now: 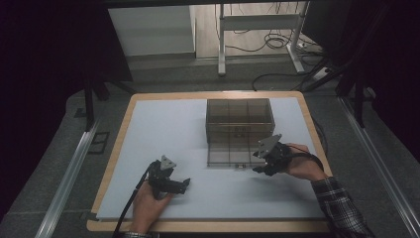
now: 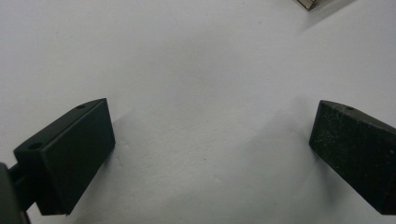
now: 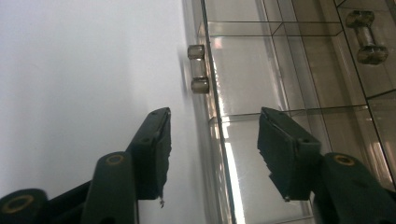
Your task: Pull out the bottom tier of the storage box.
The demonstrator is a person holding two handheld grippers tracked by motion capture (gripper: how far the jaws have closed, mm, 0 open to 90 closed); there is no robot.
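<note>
- Right gripper (image 3: 212, 154): jaws parted, pressing on nothing; the front wall of the pulled-out drawer (image 3: 219, 140) runs between them, its long axis pointing away along the fingers.
- The drawer's small metal knob (image 3: 198, 69) sits just beyond the fingertips, on the outer face.
- Left gripper (image 2: 205, 154): jaws released and wide, over bare white tabletop (image 2: 187, 56); it lies well apart from the drawer, so the right hand is nearer.
- The drawer belongs to a clear smoky plastic box (image 1: 239, 117) with compartments, standing just behind.

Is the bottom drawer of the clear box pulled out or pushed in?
Pulled out. In the high view the drawer lies forward of the clear box toward the person, its handle at the front edge, with the right gripper beside it.
</note>
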